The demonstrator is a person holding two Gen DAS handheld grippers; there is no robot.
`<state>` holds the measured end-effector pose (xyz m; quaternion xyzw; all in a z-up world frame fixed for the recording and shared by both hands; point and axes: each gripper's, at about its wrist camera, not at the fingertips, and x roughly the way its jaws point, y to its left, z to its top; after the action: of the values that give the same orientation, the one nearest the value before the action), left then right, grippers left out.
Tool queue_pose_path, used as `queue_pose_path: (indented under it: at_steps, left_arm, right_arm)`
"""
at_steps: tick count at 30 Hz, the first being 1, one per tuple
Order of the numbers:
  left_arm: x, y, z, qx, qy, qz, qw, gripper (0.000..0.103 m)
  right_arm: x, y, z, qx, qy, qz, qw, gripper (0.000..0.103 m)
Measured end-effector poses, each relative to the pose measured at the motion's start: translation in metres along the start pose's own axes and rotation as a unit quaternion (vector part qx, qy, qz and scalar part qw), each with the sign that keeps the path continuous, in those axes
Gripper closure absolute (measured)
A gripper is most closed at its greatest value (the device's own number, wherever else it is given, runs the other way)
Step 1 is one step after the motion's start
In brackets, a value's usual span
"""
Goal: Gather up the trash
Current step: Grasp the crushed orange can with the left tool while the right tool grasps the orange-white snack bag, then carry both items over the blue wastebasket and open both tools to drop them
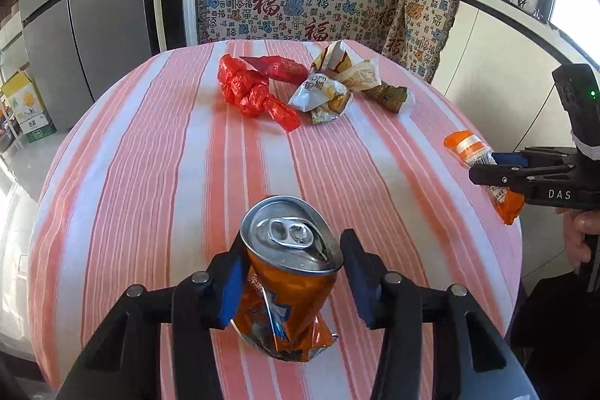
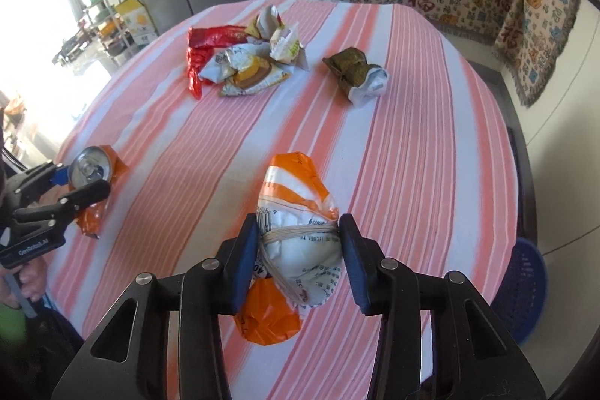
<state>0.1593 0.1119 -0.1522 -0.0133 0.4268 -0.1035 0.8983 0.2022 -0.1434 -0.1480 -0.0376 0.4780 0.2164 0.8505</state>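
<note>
Crushed orange drink can (image 1: 288, 272) sits between left gripper (image 1: 290, 282) fingers, near table edge | orange-white bundled wrapper (image 2: 296, 242) sits between right gripper (image 2: 298, 263) fingers, right of can | far side: crumpled red plastic wrapper (image 1: 255, 89) left, white snack wrappers (image 1: 330, 89) beside it, leaf-wrapped dumpling (image 1: 390, 96) rightmost | all on striped pink tablecloth (image 1: 157, 152)

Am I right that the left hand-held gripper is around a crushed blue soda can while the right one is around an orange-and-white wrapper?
Not quite: the crushed soda can between the left hand-held gripper fingers is orange, not blue, as the left wrist view shows. The right hand-held gripper is indeed around the orange-and-white wrapper.
</note>
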Motion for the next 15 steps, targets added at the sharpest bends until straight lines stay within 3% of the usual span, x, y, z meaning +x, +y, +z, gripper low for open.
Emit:
queue_pose_path:
  at_steps: [7, 15]
  left_arm:
    - [-0.002, -0.048, 0.022, 0.026, -0.014, -0.03, 0.9991, 0.055]
    - [0.022, -0.112, 0.057, 0.037, -0.01, -0.083, 0.9958, 0.055]
  right_arm:
    - [-0.012, -0.032, -0.003, 0.043, -0.022, 0.017, 0.999, 0.059]
    - [-0.05, -0.108, -0.012, 0.123, -0.065, 0.027, 0.99, 0.059]
